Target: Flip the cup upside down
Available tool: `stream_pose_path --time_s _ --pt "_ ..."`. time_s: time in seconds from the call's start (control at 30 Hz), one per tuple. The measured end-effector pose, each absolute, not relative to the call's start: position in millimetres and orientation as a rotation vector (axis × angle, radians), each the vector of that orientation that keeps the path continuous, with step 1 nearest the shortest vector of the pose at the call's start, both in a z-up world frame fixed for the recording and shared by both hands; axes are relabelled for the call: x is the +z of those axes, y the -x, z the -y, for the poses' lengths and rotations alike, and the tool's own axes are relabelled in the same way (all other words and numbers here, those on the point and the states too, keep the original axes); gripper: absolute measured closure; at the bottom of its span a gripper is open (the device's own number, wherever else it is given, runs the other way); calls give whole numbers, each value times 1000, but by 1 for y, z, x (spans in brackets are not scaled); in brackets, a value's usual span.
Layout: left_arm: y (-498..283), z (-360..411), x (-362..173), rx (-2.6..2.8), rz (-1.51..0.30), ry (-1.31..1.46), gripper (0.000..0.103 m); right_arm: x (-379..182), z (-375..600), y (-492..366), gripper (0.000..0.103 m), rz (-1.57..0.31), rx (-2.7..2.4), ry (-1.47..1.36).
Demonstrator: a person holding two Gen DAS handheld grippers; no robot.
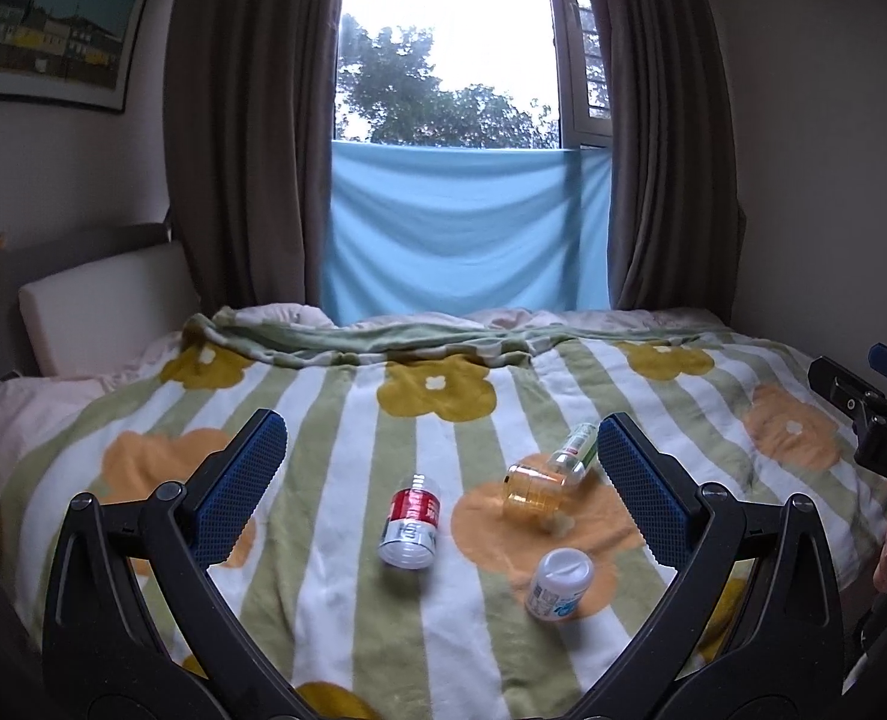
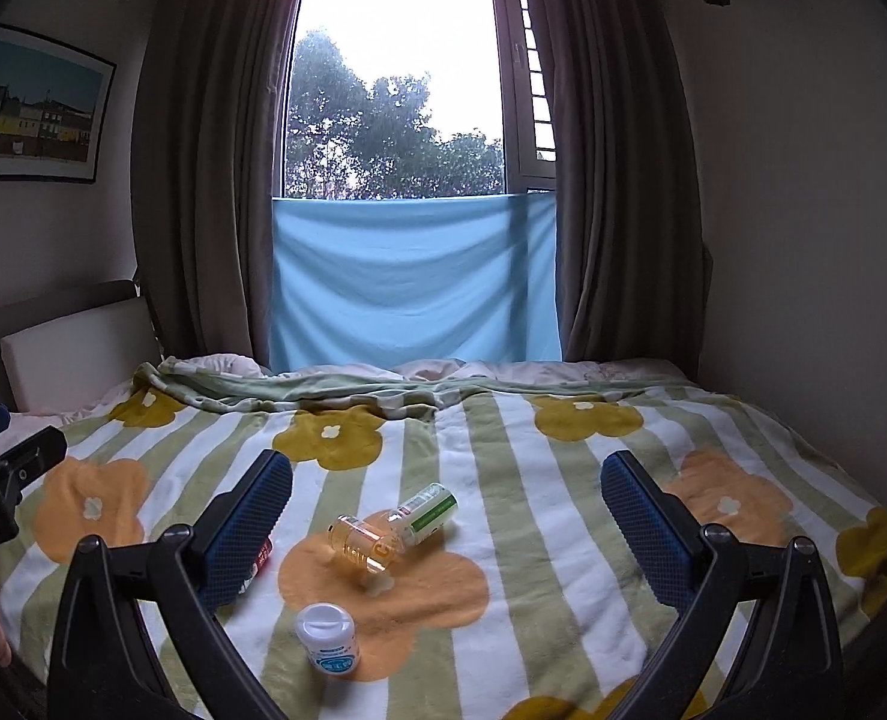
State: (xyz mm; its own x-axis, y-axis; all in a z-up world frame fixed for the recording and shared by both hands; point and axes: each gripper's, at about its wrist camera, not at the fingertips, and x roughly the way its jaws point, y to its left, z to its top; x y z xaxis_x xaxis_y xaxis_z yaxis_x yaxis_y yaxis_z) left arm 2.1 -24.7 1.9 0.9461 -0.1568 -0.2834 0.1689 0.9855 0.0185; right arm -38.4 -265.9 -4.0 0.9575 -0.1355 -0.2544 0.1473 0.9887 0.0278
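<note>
An amber see-through cup [image 1: 530,489] [image 2: 362,546] lies on its side on the flowered blanket [image 1: 323,600] [image 2: 563,540], its mouth towards a small clear bottle with a green label [image 1: 575,450] [image 2: 428,510] that touches it. My left gripper [image 1: 440,450] is open above the blanket, and the cup lies just inside its right finger with nothing between the pads. My right gripper [image 2: 448,480] is also open and holds nothing; the cup lies left of centre between its fingers, farther out on the bed.
A red and white can [image 1: 412,522] lies on its side left of the cup, mostly hidden behind my right gripper's left finger [image 2: 245,528]. A white lidded jar [image 1: 557,582] [image 2: 328,636] sits nearer. Pillows, curtains and a window lie beyond the bed.
</note>
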Motion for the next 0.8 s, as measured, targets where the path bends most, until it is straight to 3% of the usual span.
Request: stream_pose_path --time_s 0.8 --pt "-1 22 -1 -165 -293 -52 0 -5 255 40 0 -242 -131 -47"
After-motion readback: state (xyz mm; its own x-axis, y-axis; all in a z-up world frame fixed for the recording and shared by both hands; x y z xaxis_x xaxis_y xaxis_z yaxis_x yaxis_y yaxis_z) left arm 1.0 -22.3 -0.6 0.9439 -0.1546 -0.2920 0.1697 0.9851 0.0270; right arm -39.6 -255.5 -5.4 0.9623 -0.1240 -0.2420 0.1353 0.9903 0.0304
